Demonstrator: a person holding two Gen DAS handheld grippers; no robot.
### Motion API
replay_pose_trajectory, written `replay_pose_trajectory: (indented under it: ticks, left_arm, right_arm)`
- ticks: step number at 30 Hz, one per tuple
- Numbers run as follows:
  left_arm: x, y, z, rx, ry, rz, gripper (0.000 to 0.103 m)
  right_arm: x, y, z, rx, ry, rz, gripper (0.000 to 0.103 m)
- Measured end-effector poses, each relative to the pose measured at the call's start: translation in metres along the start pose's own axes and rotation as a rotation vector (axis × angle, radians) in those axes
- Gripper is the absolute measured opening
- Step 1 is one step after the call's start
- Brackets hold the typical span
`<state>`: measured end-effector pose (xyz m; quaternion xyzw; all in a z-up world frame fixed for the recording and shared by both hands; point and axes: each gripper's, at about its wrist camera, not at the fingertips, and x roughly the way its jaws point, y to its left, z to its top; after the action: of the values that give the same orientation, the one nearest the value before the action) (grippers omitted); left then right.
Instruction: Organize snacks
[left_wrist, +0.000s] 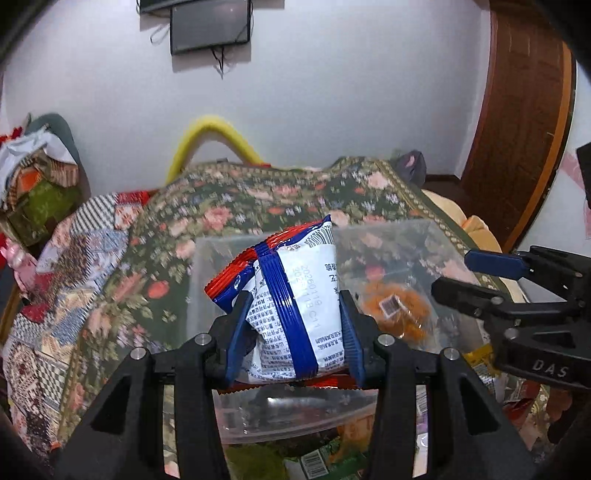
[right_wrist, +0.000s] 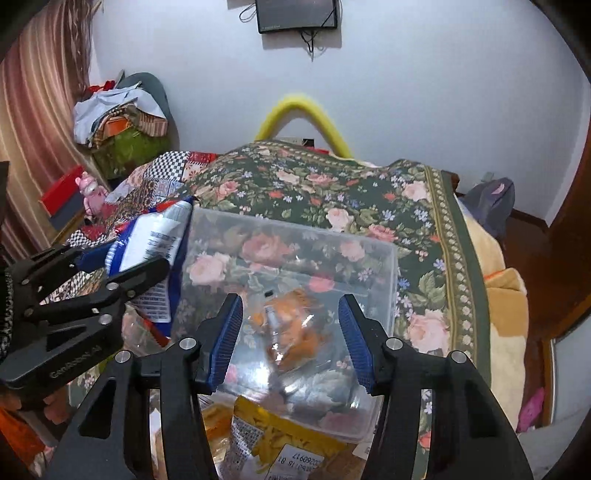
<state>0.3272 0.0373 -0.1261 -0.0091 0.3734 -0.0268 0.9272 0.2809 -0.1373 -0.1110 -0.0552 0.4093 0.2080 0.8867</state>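
Note:
My left gripper (left_wrist: 293, 325) is shut on a white, blue and red snack packet (left_wrist: 291, 295) and holds it over the near rim of a clear plastic bin (left_wrist: 266, 417). The packet also shows in the right wrist view (right_wrist: 155, 247), at the bin's left edge. An orange snack in a clear wrapper (left_wrist: 397, 308) lies inside the bin (right_wrist: 380, 266); it also shows in the right wrist view (right_wrist: 291, 325). My right gripper (right_wrist: 291, 339) is open and empty above the bin's near side; it also shows in the left wrist view (left_wrist: 461, 273). A yellow snack packet (right_wrist: 273, 443) lies in front of the bin.
The bin stands on a bed with a floral blanket (right_wrist: 332, 192). More snack packets (left_wrist: 321, 461) lie on the blanket near the bin's front. A patchwork quilt (left_wrist: 55, 302) lies left. A pile of cloth and boxes (right_wrist: 122, 125) stands at the far left.

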Motion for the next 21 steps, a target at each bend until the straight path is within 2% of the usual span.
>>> replay_pose_trajectory:
  ticks: [4,8,13,21]
  left_arm:
    - [0.004,0.000,-0.005,-0.004,0.021,0.008,0.047]
    - [-0.014,-0.001,-0.004,0.014,-0.012,0.009,0.048]
    - [-0.046,-0.001,-0.004,0.029,-0.058,0.011,0.051]
    - [-0.093,-0.005,-0.028,0.039,-0.075,-0.018,0.066]
  right_arm:
    - [-0.008,-0.008,-0.001,0.026,-0.015,0.007,0.051]
    - [-0.020,-0.011,0.001,0.047,-0.034,0.031,0.053]
    - [-0.048,-0.004,0.000,0.029,-0.108,0.004,0.065]
    - [-0.097,0.011,-0.024,-0.012,-0.196,-0.029,0.081]
